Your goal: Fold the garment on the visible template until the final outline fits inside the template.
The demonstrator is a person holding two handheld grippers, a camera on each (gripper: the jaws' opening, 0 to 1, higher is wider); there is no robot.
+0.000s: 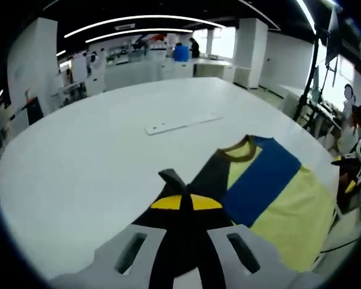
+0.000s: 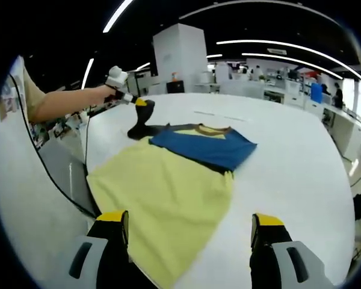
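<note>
Lying on the white table (image 2: 301, 162), the garment (image 2: 168, 186) is a soft, light shirt in yellow, blue and dark panels, so it will sag and wrinkle when lifted. The left gripper (image 1: 182, 201) is clamped on a dark sleeve edge (image 1: 171, 176) and raises it. The right gripper (image 2: 189, 232) hovers with jaws wide apart over the yellow hem. I judge hems and corners the best places to hold.

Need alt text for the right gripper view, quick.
A yellow, blue and dark garment lies on a white table. The right claw is open over its near edge, while the left claw pinches a dark corner at the far side.
</note>
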